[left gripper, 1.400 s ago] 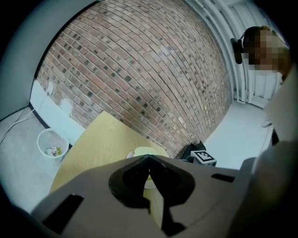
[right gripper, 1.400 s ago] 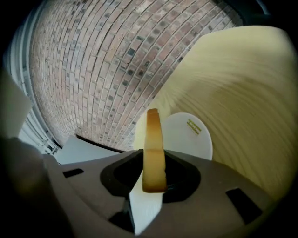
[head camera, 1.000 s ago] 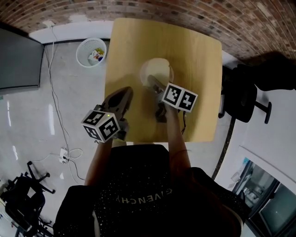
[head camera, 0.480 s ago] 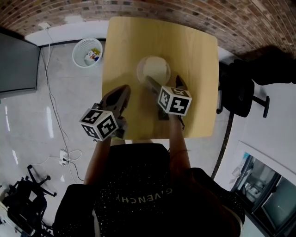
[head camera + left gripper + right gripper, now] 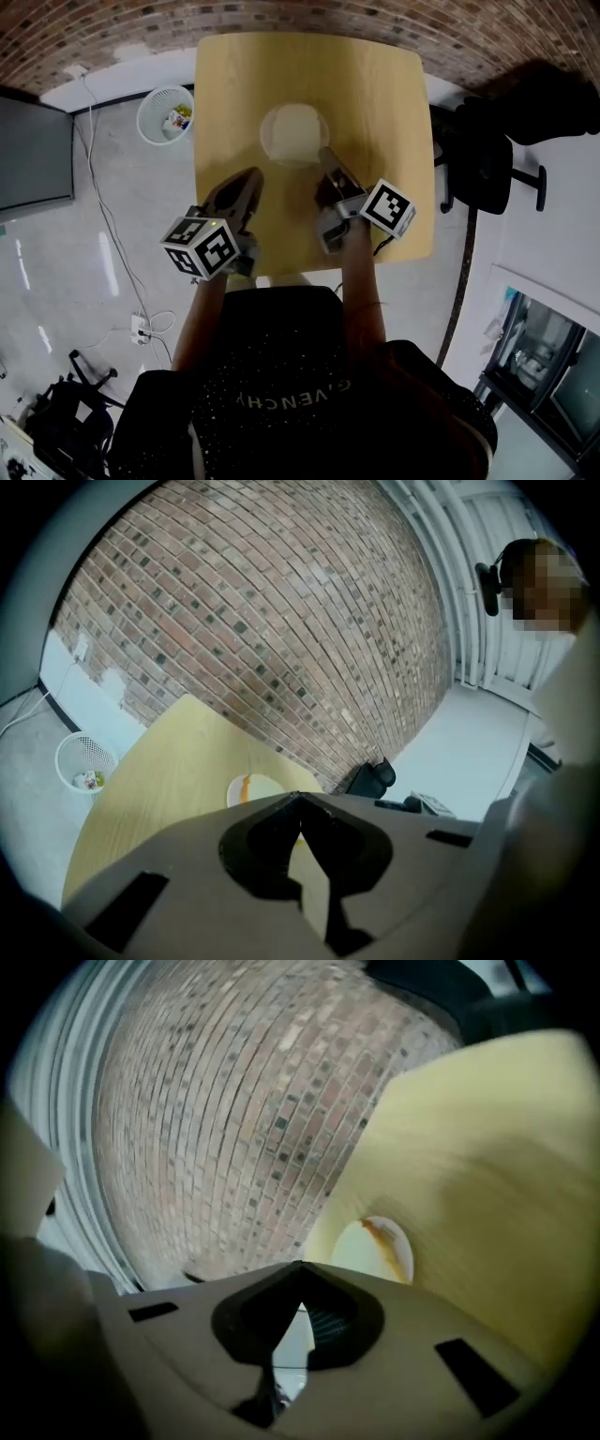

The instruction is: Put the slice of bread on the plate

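Observation:
A pale slice of bread point(image 5: 296, 131) with a brown crust lies on the white plate point(image 5: 265, 142) in the middle of the wooden table point(image 5: 375, 94). My right gripper point(image 5: 327, 153) hangs just near and right of the plate. Its jaws meet tip to tip with nothing between them. In the right gripper view the plate point(image 5: 401, 1258) and the slice point(image 5: 364, 1247) lie just beyond the shut tips point(image 5: 300, 1266). My left gripper point(image 5: 251, 178) hovers over the table near and left of the plate, also shut and empty. The left gripper view shows the plate point(image 5: 251, 787) past its tips point(image 5: 300, 797).
A white waste basket point(image 5: 167, 112) stands on the floor left of the table. A black chair point(image 5: 480, 164) sits at the table's right side. A brick wall point(image 5: 309, 19) runs behind the table. A dark screen point(image 5: 33, 155) is at the far left.
My right gripper has lifted off the plate's near edge, drawn back to the near right and rolled. The slice stays on the plate. My left gripper has hardly moved.

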A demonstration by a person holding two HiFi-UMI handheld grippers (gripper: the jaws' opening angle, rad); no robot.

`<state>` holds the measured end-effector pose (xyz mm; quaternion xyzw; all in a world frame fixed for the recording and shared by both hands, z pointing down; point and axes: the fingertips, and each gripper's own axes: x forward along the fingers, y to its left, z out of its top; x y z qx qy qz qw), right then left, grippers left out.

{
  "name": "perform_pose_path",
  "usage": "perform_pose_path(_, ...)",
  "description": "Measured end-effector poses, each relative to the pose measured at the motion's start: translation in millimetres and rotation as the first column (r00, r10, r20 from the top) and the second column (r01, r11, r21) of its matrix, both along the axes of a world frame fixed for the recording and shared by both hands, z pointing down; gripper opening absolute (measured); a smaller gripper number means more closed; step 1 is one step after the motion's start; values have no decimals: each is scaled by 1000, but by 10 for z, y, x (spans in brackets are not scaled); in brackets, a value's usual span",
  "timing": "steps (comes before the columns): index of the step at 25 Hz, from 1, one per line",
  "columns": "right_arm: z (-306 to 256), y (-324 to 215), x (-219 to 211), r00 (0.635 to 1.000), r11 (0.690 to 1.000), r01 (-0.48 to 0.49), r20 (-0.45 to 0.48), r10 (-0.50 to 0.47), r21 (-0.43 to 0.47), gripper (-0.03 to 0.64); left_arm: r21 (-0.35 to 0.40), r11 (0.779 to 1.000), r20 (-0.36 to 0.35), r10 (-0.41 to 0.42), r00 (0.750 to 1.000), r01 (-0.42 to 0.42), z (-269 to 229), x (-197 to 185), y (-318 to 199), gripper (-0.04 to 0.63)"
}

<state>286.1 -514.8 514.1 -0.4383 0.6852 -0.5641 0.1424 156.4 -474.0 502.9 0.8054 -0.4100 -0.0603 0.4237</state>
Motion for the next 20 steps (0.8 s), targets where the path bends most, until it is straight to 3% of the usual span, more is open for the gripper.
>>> perform_pose_path(2,-84,22,5,988,999,-34,152,33,5,11,-9,1000,-11,-6,1000,6,-15,22,8,9)
perform_pose_path(3,-87,38,14,985,999,-41,168,40,4,11,-11,1000,-13,-9,1000,9,-20,28,16,9)
perform_pose_path(6,-53,91,26,991,999,-37,130,37,-7,11,-11,1000,-14,-4,1000,4,-35,46,44,9)
perform_pose_path(10,-92,108,66,982,998,-61,182,60,1,11,-19,1000,-25,-3,1000,2,-26,69,62,9)
perform_pose_path(20,-44,125,126,983,998,-62,173,63,-10,11,-26,1000,-29,4,1000,-4,-40,124,89,9)
